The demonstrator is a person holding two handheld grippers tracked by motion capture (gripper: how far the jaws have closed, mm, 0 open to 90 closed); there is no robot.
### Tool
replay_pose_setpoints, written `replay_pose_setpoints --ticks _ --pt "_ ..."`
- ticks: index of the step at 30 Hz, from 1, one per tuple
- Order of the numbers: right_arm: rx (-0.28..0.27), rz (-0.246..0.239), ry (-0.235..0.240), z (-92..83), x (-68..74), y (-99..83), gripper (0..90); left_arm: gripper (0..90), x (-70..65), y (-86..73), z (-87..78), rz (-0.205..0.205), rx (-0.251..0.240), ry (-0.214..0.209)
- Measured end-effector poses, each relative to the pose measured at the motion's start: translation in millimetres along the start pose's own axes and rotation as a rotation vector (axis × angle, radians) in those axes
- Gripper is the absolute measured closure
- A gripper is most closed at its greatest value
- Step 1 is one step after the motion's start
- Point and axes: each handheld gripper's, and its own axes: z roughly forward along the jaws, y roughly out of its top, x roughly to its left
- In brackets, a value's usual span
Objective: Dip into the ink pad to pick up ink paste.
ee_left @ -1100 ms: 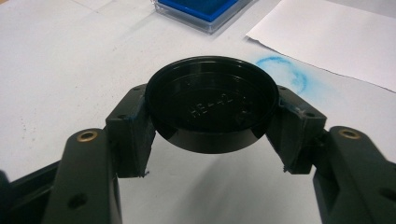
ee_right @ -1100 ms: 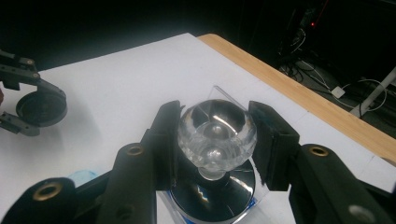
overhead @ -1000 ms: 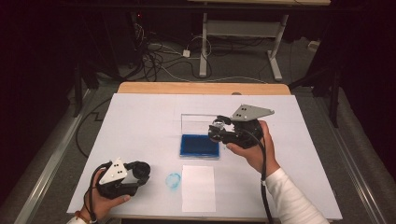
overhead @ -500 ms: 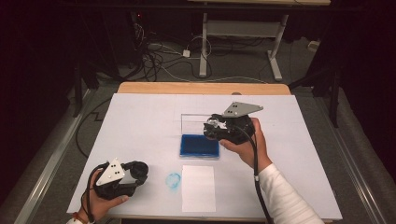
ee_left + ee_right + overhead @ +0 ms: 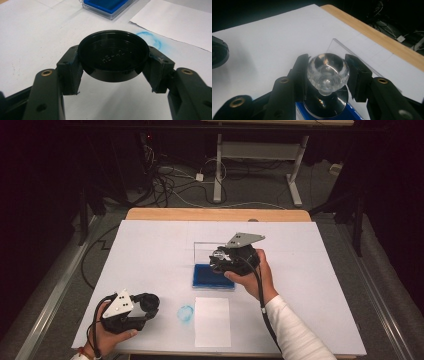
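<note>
My left gripper [image 5: 146, 306] rests at the table's front left, shut on a round black cap [image 5: 113, 56] held flat between its pads [image 5: 71, 70]. My right gripper [image 5: 220, 261] hovers over the blue ink pad [image 5: 206, 276], shut on the clear faceted knob [image 5: 327, 71] of a stamp. Below the knob, the stamp's round black base [image 5: 325, 106] sits over the pad's blue surface [image 5: 353, 115]; whether they touch I cannot tell. The pad's clear lid [image 5: 206, 251] stands open behind it.
A blank white paper sheet [image 5: 212, 321] lies at the front middle, with a blue ring-shaped smudge [image 5: 185, 313] on the white table cover [image 5: 150, 250] to its left. The wooden table edge [image 5: 215, 214] runs along the far side. Cables trail on the floor beyond.
My right gripper has moved left and down with the stamp, coming over the ink pad. The left gripper and its cap have stayed in place.
</note>
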Motion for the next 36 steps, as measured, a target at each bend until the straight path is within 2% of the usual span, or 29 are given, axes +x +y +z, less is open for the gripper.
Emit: replay_pose_setpoints --ticks 8,12,20,24,36 --pt "0.036 -0.004 0.013 26.7 7.8 -7.3 56.9 36.8 -0.2 0.1 0.3 0.001 -0.001 -0.002" --pt "0.047 0.014 0.02 39.4 9.1 -11.4 56.9 36.8 -0.4 -0.2 0.1 0.003 0.003 -0.002" --pt "0.067 0.004 0.022 59.4 13.6 -18.5 56.9 36.8 -0.2 -0.3 -0.1 0.006 0.006 0.0" --pt "0.076 0.023 0.029 64.7 14.4 -21.4 56.9 36.8 -0.2 -0.4 0.7 0.006 0.009 -0.001" --pt "0.082 0.035 0.026 72.7 14.4 -25.3 56.9 36.8 -0.4 -0.8 1.3 0.006 0.012 -0.003"
